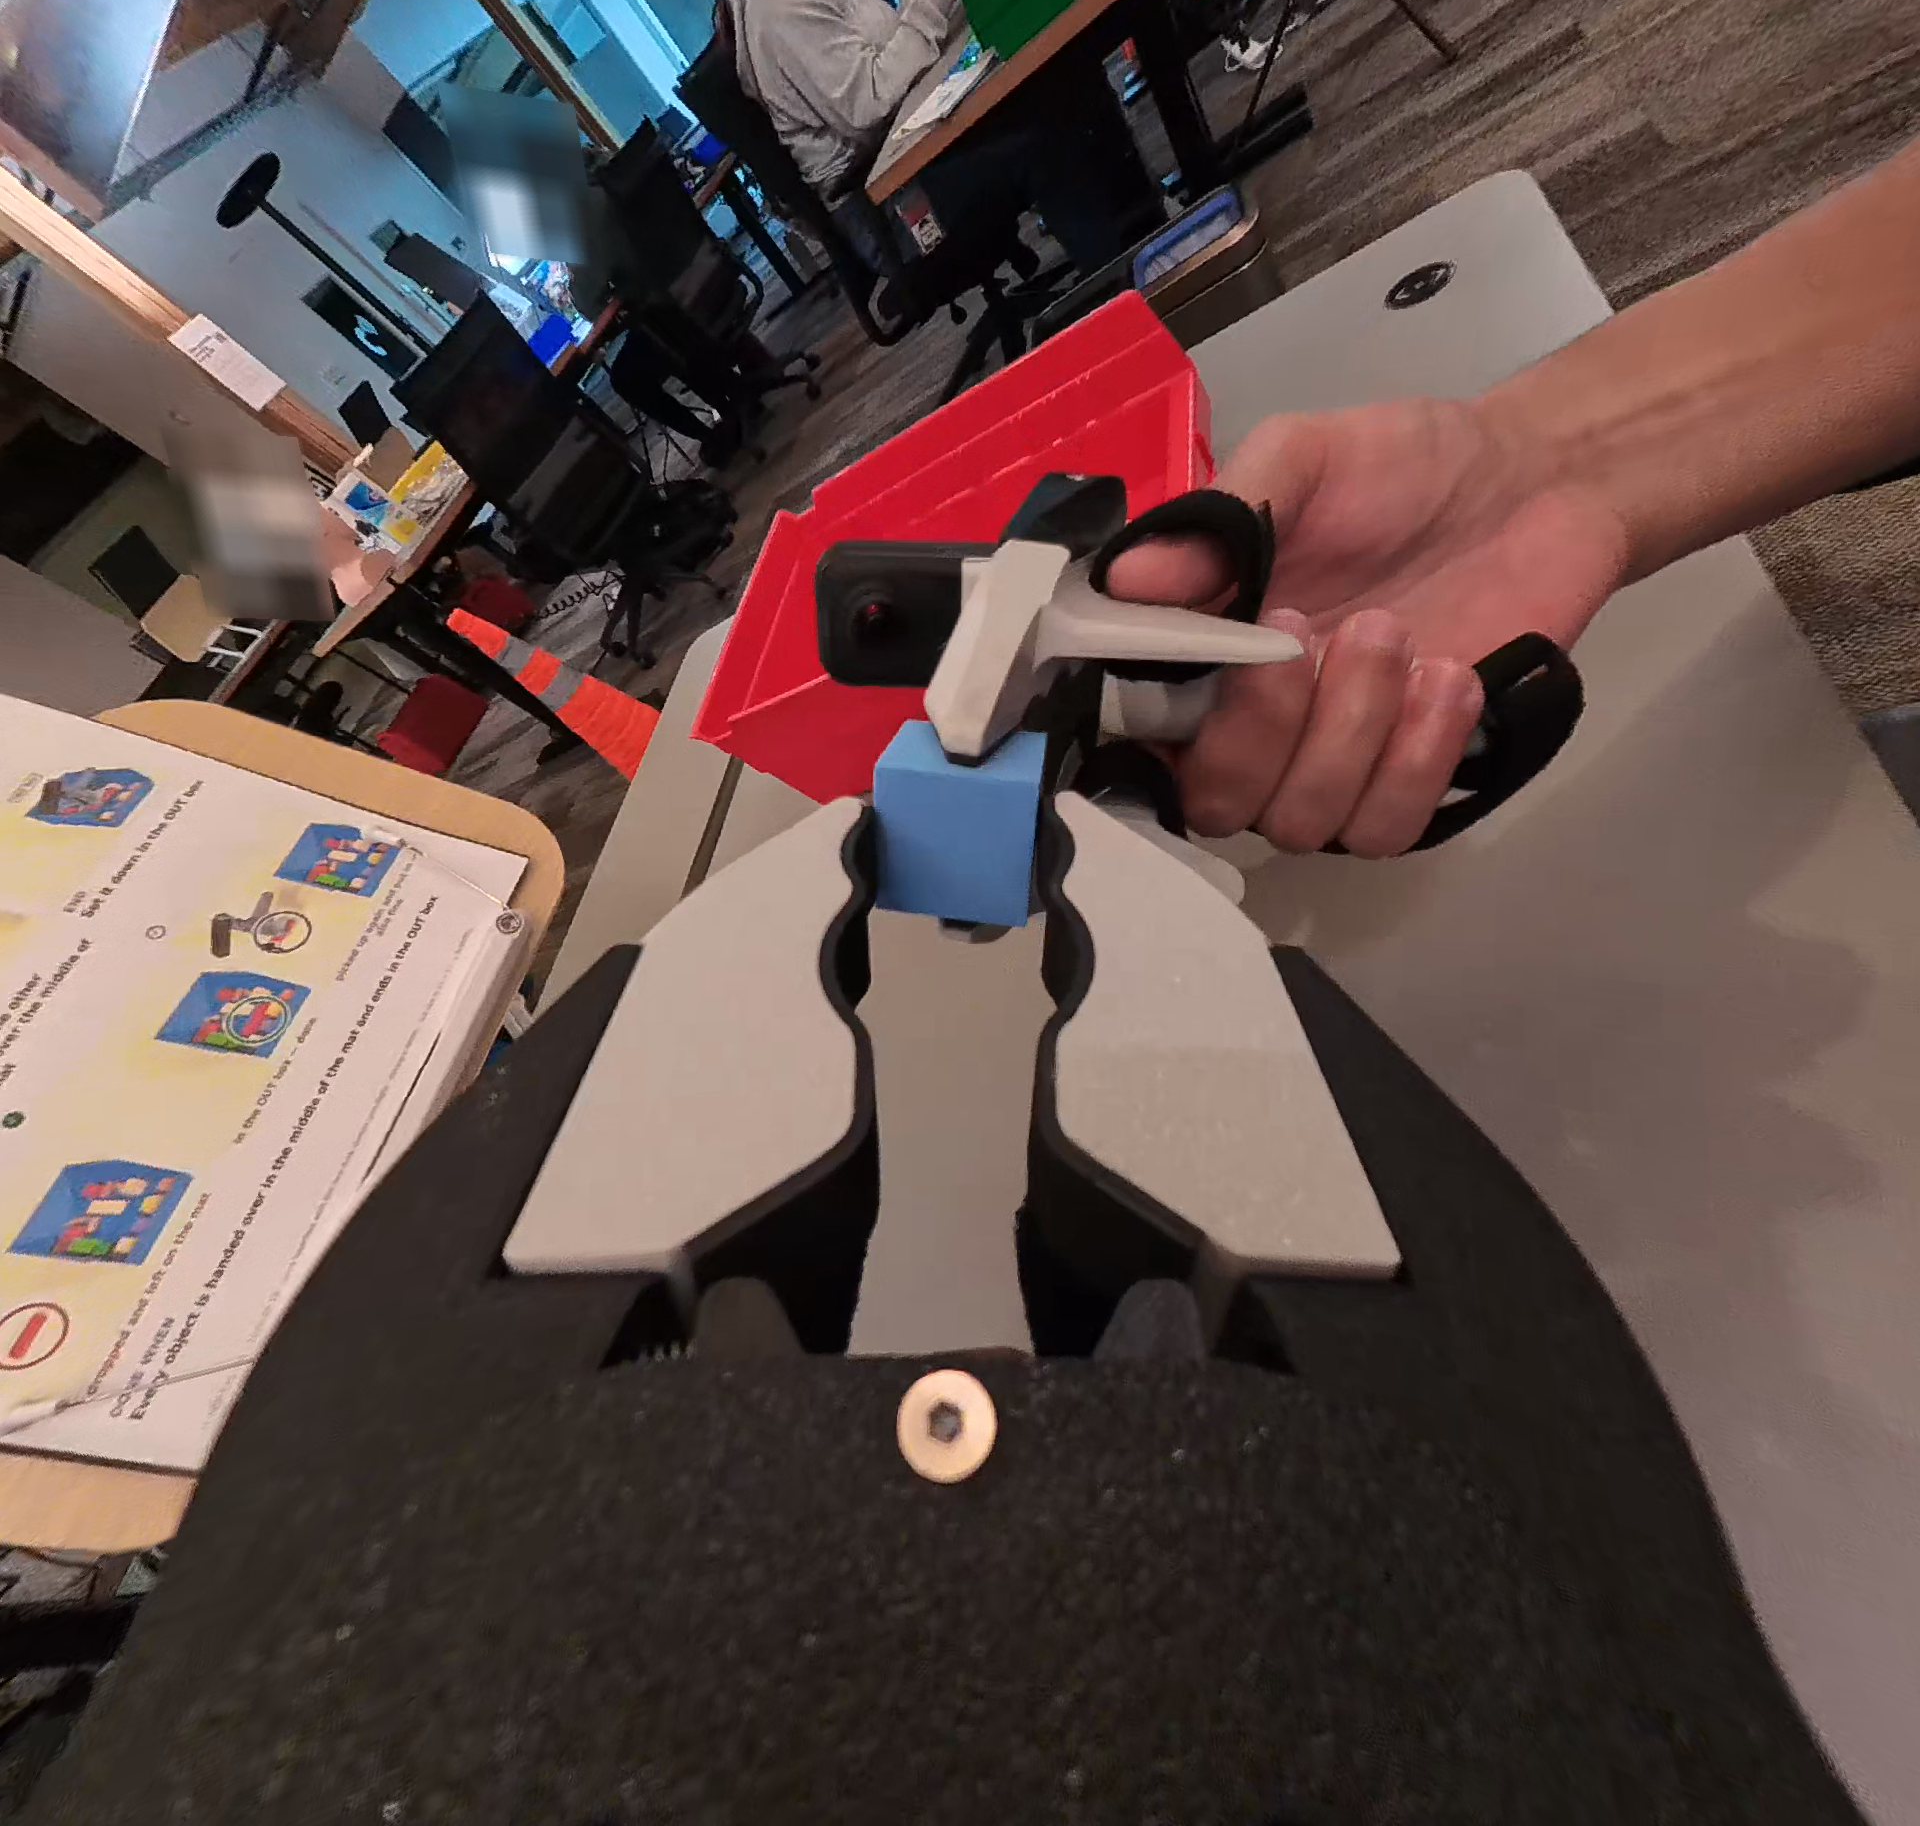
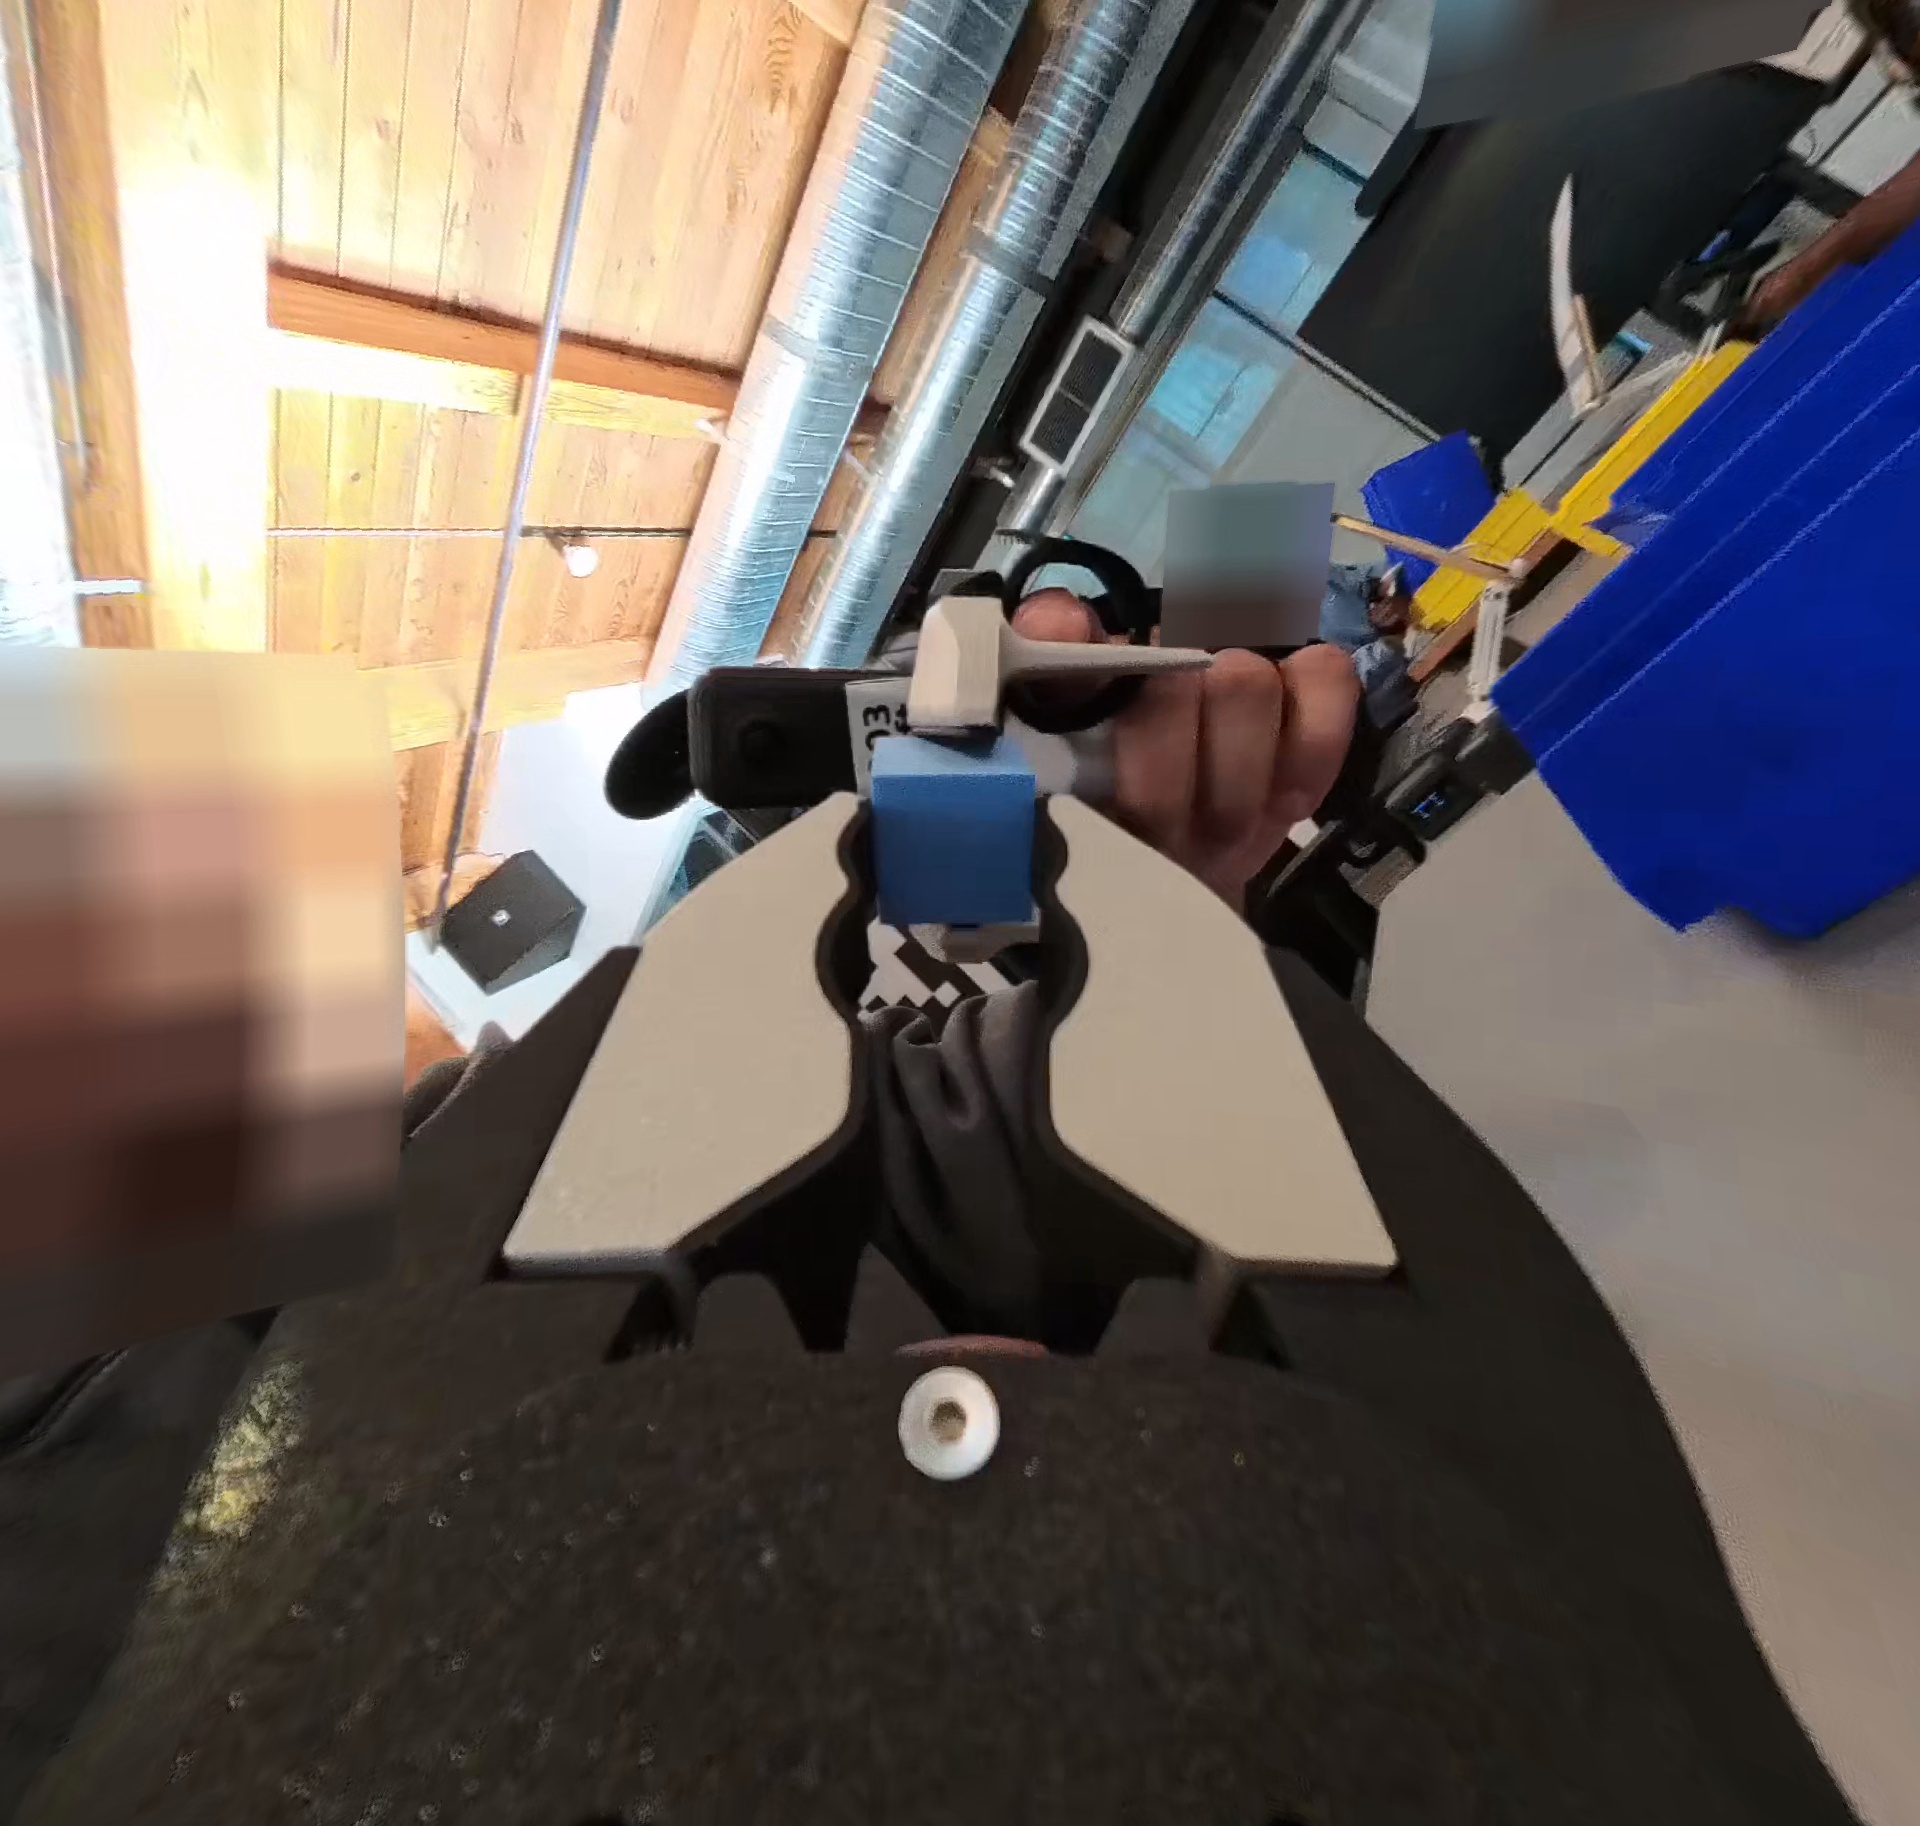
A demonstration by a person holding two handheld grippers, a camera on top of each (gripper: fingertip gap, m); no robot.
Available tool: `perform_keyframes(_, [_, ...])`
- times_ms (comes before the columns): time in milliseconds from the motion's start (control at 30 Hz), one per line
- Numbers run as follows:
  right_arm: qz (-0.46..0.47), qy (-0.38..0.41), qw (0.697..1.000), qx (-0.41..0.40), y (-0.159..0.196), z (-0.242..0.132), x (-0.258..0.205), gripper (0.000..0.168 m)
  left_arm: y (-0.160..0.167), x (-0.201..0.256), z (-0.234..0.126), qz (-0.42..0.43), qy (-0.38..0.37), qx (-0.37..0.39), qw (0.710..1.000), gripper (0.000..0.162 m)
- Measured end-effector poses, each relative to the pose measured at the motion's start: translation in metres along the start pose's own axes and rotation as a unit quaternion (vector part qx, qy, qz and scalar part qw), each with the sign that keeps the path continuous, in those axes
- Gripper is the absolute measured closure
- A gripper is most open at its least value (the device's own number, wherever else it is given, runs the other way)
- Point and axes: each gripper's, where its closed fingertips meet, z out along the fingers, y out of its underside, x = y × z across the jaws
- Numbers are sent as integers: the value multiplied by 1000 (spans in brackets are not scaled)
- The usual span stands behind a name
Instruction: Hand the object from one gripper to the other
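Each hand-held gripper point(image 1: 954, 857) has grey fingers point(image 1: 717, 1049), a black body and a pale screw point(image 1: 945, 1425).

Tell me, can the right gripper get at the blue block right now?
Probably yes. The blue block already sits between the right gripper tips. The left gripper seems to pinch its other sides, so nothing blocks the way.

Blue cube point(image 1: 954, 846), plain matte faces, square edges; held in the air, carried by no surface, clear of the table; gripped on four sides at once, left gripper point(image 1: 954, 862) on one pair of faces, right gripper point(image 2: 954, 867) on the other pair; sits level between the fingertips; top corner catches the light in the right wrist view.
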Motion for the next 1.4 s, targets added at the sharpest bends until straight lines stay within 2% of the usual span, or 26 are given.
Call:
perform_keyframes(133, [-17,31,999,-5,1,-7,5,141,5,3,0,-55,-16,-12,998,132])
perform_keyframes(200, [-30,40,999,-12,-1,-12,-1,141,9,8,-11,-132,-36,-10,990,120])
perform_keyframes(300, [-93,91,991,-27,-16,-26,-19,141,28,40,-34,-327,-34,-4,944,107])
perform_keyframes(333, [-121,110,986,-28,-25,-34,-30,141,39,56,-43,-382,-34,-14,924,96])
perform_keyframes(400, [-181,171,968,-28,-49,-57,-51,141,66,90,-65,-437,-50,-56,896,88])
perform_keyframes(433, [-216,227,949,-30,-62,-75,-57,141,79,103,-78,-445,-70,-72,890,89])
perform_keyframes(467, [-252,302,919,-31,-77,-99,-59,141,90,113,-92,-453,-94,-79,883,89])
perform_keyframes(533, [-292,482,826,-29,-106,-169,-60,141,104,131,-115,-480,-122,-75,866,92])
perform_keyframes(600, [-270,642,717,-38,-119,-250,-63,141,116,141,-132,-499,-143,-72,852,96])
perform_keyframes(667, [-217,754,616,-69,-116,-320,-64,140,122,139,-144,-504,-155,-79,846,95])
perform_keyframes(767, [-129,830,512,-179,-97,-380,-50,140,117,126,-151,-486,-173,-61,854,98])
perform_keyframes(833, [-103,835,451,-298,-86,-400,-41,140,121,127,-150,-484,-170,-70,855,98])
perform_keyframes(867, [-89,823,431,-358,-78,-407,-37,140,121,129,-150,-486,-166,-72,855,97])
perform_keyframes(933, [-64,785,407,-463,-64,-418,-30,140,118,131,-149,-489,-159,-66,855,97])
perform_keyframes(1000, [-59,760,387,-519,-63,-428,-22,140,112,133,-148,-488,-152,-57,858,98])
perform_keyframes(1167, [-55,720,380,-578,-60,-437,-5,140,107,133,-145,-480,-146,-54,863,98])
perform_keyframes(1267, [-41,708,386,-590,-52,-438,2,140,107,134,-145,-485,-143,-52,861,98])
perform_keyframes(1333, [-33,708,375,-598,-50,-442,1,140,109,133,-145,-484,-145,-53,861,98])
perform_keyframes(1400, [-37,708,380,-594,-50,-442,2,140,110,134,-145,-491,-142,-52,858,98])
